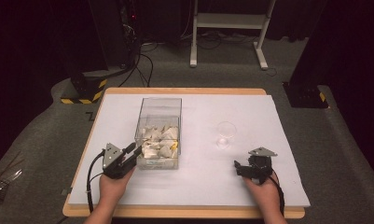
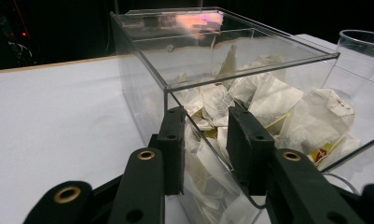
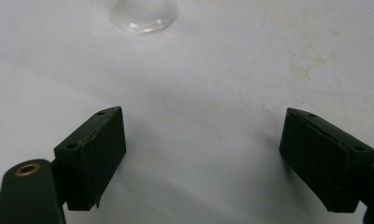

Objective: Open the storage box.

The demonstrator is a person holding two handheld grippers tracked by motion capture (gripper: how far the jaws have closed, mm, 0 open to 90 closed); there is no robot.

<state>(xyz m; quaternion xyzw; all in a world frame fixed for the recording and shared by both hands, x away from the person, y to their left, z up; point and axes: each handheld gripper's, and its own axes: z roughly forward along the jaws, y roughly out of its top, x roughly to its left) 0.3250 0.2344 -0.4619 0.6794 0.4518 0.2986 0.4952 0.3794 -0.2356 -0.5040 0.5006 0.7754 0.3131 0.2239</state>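
Note:
A clear plastic box (image 1: pixel 158 105) stands left of the table's middle, with several white tea bags (image 1: pixel 159 140) heaped in its near half. My left gripper (image 1: pixel 133 150) is at the box's near left corner. In the left gripper view the jaws of the left gripper (image 2: pixel 205 135) stand a narrow gap apart, with the corner of the box (image 2: pixel 142 70) between them and tea bags (image 2: pixel 268 102) showing through the wall. An empty clear cup (image 1: pixel 225 134) (image 2: pixel 362 51) stands right of the box. My right gripper (image 1: pixel 237 166) (image 3: pixel 203 158) rests open on the sheet, short of the cup's base (image 3: pixel 142 16).
A white sheet (image 1: pixel 198 186) covers the wooden table, whose edge (image 1: pixel 184 213) runs along the front. Beyond the table are a white stand (image 1: pixel 226 21), cables, and two black post bases with yellow-black tape (image 1: pixel 84 91) (image 1: pixel 306 95).

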